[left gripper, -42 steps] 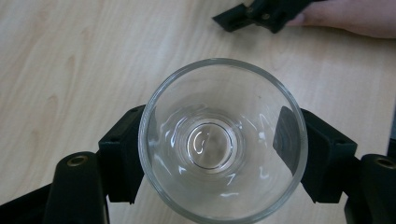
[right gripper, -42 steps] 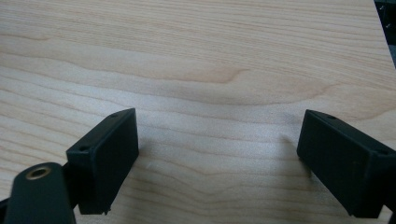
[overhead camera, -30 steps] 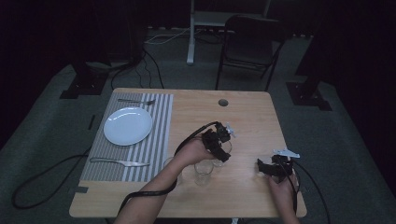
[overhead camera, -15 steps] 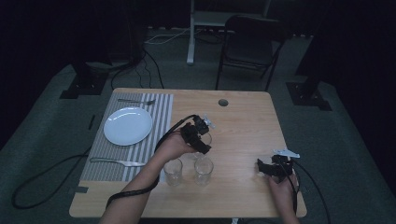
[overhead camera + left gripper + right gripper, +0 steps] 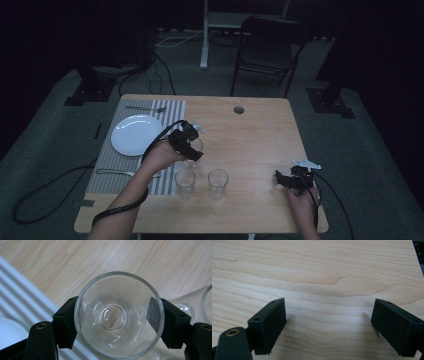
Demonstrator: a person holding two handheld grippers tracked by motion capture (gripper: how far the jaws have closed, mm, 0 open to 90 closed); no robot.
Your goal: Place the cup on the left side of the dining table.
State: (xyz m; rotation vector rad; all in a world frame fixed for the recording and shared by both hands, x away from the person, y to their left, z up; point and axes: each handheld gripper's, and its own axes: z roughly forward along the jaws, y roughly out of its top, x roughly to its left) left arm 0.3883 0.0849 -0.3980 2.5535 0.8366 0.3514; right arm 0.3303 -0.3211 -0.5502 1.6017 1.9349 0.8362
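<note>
My left gripper (image 5: 192, 150) is shut on a clear drinking glass (image 5: 119, 315), both pads pressed to its sides, and I look straight down into it. It hangs over the wooden table (image 5: 250, 130) just right of the striped placemat (image 5: 107, 160). Two more clear glasses (image 5: 185, 183) (image 5: 217, 183) stand upright side by side near the front edge, below the held one. My right gripper (image 5: 280, 179) rests low near the table's front right, jaws wide apart over bare wood (image 5: 324, 277) with nothing between them.
A white plate (image 5: 134, 134) lies on the placemat, with a fork (image 5: 145, 108) behind it and another utensil (image 5: 117, 173) in front. A round cable hole (image 5: 238, 109) is at the table's back. A chair (image 5: 267, 45) stands beyond. Cables trail off the front left.
My left gripper has carried the glass leftward, from right of the two standing glasses to the placemat's edge. The right gripper has stayed put.
</note>
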